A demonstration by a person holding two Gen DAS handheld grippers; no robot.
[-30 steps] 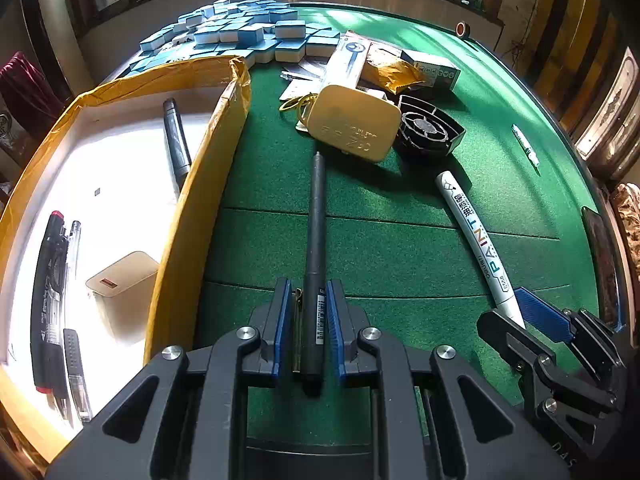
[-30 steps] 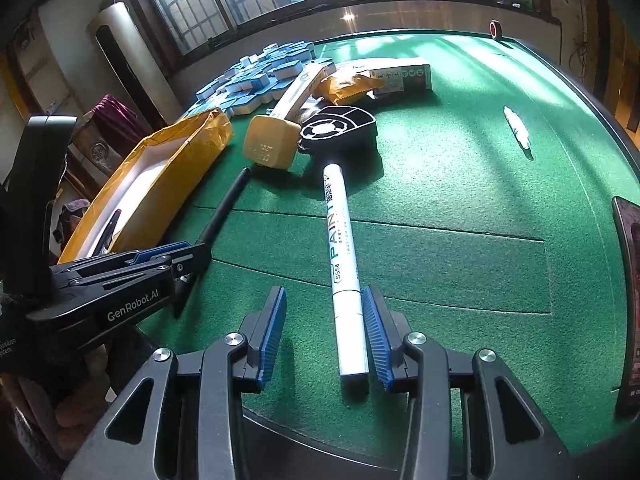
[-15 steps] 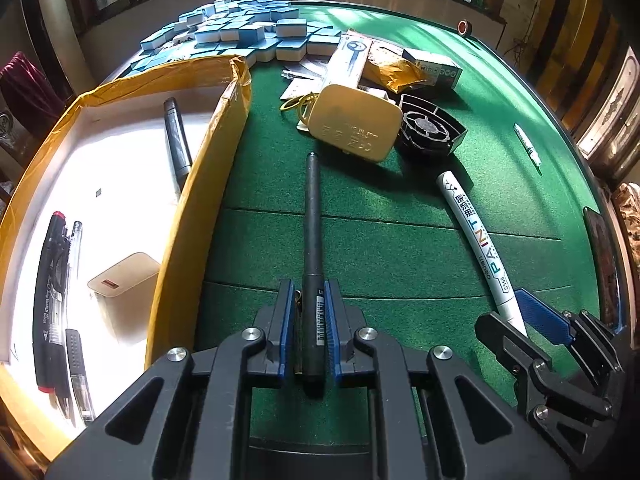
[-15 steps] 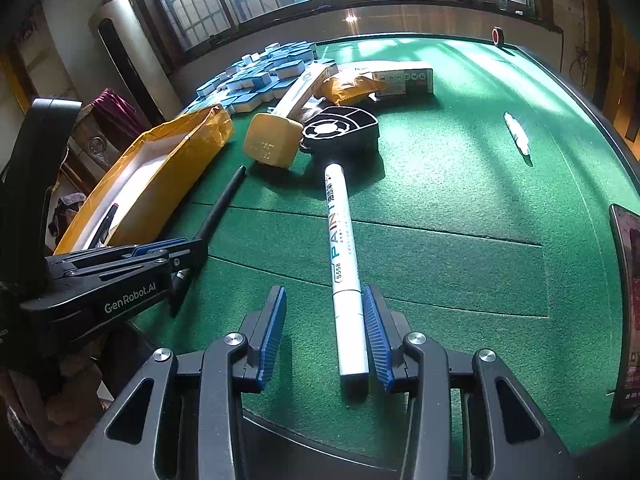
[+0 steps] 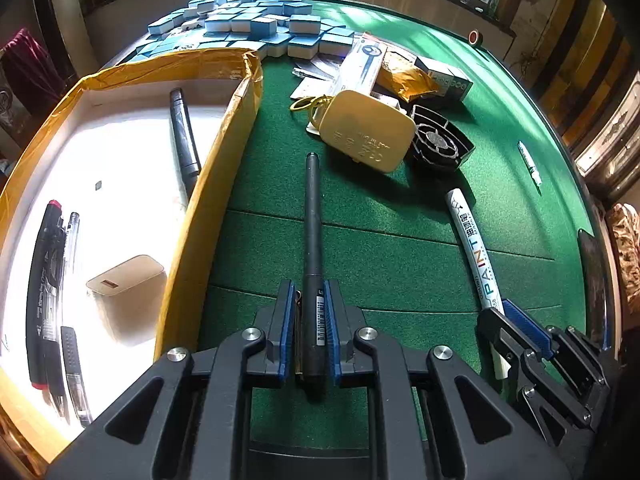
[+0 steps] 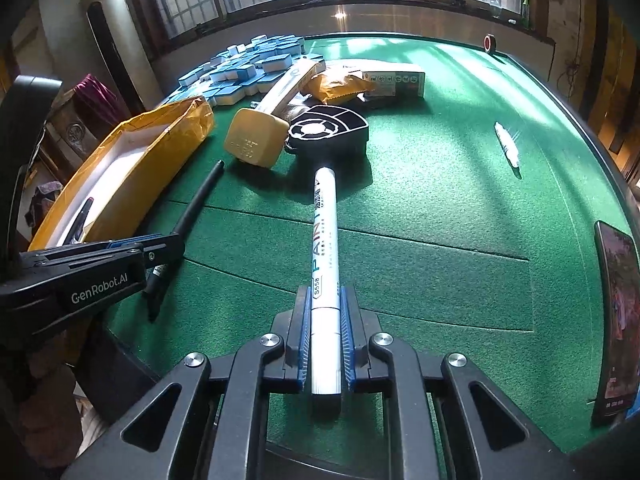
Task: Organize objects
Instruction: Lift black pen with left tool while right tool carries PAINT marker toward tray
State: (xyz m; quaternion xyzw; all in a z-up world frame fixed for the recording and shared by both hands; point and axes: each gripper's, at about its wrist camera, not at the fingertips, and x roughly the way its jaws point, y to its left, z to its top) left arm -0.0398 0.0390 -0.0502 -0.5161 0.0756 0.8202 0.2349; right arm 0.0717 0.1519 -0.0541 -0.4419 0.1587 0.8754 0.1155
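Observation:
In the left wrist view my left gripper [image 5: 310,292] is shut on the rear end of a slim black pen [image 5: 312,216], which points away over the green felt. To its left runs the yellow wall of a white-floored box [image 5: 224,184]. In the right wrist view my right gripper [image 6: 325,300] has its jaws closing, and the blue pads press on both sides of a white paint marker [image 6: 325,232] lying on the felt. The left wrist view shows the same marker [image 5: 470,240] and the right gripper [image 5: 508,320] at the lower right. My left gripper [image 6: 160,248] shows at the left of the right wrist view.
The box holds several pens [image 5: 44,288], a dark marker [image 5: 184,136] and a white charger [image 5: 128,280]. Ahead lie a yellow case [image 5: 368,136], a black fan [image 5: 438,144], cartons and blue-white tiles [image 5: 248,20]. A small white tube [image 5: 529,160] and a phone [image 6: 616,312] lie at the right.
The right gripper's jaws have come together from wide apart onto the white paint marker. The left gripper keeps its hold on the black pen with barely any shift.

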